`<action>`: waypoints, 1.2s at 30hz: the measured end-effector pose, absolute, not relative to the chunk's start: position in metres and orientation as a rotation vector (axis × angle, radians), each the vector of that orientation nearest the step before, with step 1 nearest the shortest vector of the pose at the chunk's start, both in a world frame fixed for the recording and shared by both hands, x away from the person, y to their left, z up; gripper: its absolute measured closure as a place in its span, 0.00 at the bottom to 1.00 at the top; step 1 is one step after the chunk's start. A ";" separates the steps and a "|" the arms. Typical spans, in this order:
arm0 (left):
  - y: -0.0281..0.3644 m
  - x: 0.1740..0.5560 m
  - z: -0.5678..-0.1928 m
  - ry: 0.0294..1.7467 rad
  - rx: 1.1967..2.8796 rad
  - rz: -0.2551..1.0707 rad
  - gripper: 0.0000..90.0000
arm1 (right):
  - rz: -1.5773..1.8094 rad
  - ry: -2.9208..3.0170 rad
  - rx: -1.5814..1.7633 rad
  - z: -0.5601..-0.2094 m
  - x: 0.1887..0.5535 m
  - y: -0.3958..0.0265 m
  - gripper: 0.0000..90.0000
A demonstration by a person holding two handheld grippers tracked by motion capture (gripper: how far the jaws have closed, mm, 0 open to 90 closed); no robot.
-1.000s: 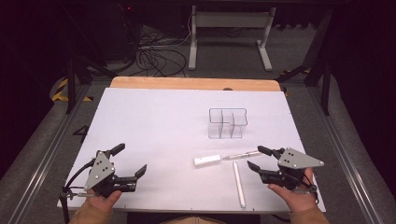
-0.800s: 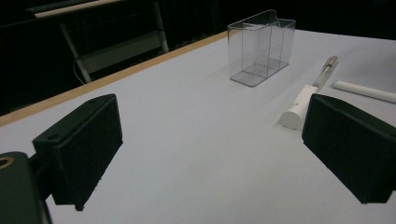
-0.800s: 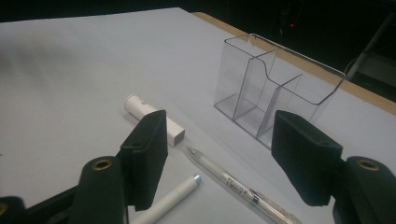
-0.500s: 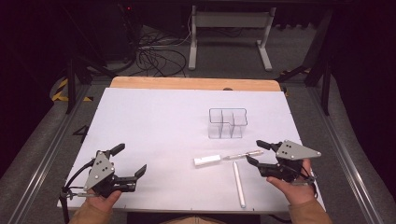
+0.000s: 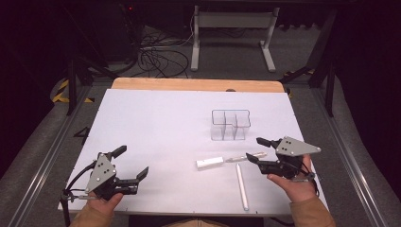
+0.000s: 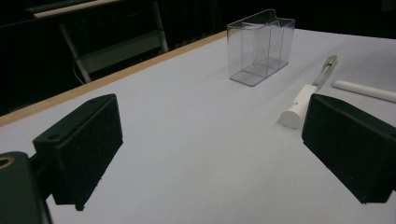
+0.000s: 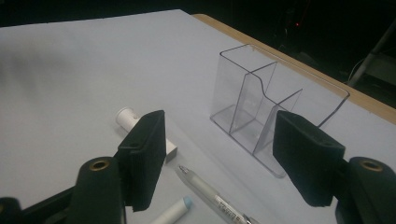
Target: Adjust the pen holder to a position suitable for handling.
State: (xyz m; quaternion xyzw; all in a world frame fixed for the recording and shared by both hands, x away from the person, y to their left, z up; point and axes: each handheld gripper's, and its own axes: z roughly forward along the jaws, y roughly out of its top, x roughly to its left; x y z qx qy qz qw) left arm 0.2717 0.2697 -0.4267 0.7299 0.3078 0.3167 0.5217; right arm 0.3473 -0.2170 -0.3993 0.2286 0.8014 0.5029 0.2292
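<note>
A clear plastic holder with several compartments stands right of the table's middle; it is also in the left gripper view and the right gripper view. In front of it a white cylinder lies end to end with a clear pen. A white stick lies nearer the front edge. My right gripper hovers open just right of the pen, which lies below its jaws. My left gripper rests open at the front left, with nothing between its jaws.
The white table sheet ends in a wooden strip at the far edge. Beyond it are a metal stand and cables on the dark floor. Rails run along both table sides.
My right gripper has edged slightly away from the front edge, toward the pen and holder. The left gripper and the objects have not moved.
</note>
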 end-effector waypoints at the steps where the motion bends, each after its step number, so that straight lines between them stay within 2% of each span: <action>1: 0.270 0.272 -0.427 0.736 1.749 0.763 0.06 | 1.384 2.206 0.629 -0.399 0.347 -0.217 0.40; 36: 0.270 0.272 -0.427 0.743 1.745 0.759 0.07 | 1.234 2.337 0.563 -0.378 0.366 -0.209 0.42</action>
